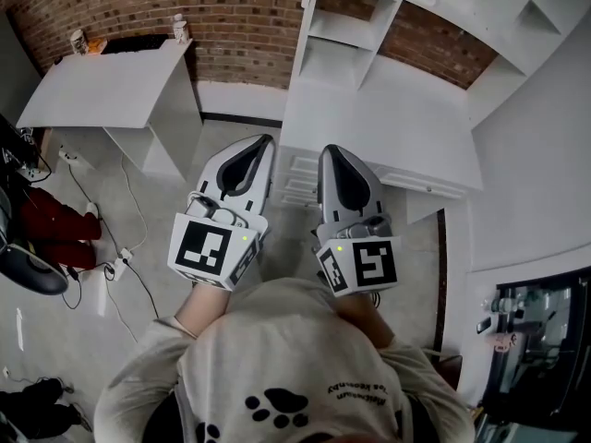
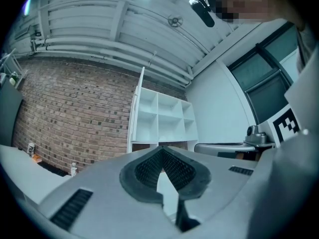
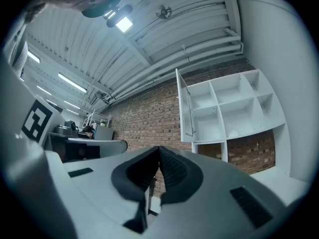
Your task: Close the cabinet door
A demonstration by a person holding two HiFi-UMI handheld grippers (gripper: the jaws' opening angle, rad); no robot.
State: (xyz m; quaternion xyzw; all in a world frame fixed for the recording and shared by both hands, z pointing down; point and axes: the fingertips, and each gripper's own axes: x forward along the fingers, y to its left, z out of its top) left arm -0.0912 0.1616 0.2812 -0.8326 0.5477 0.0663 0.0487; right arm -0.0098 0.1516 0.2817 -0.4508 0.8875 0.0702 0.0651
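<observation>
A white shelf cabinet hangs on the brick wall ahead. Its door stands swung open at the left side. In the left gripper view the door shows edge-on beside the empty compartments; in the right gripper view the door shows its inner face and a handle. My left gripper and right gripper are held side by side, short of the cabinet and touching nothing. The left gripper has its pads together at the tips, empty. The right gripper is shut too, with nothing in it.
A white counter runs below the cabinet, with drawer fronts under it. At the left stands a white desk with small bottles at its back edge. Cables trail over the grey floor; a dark chair sits at far left.
</observation>
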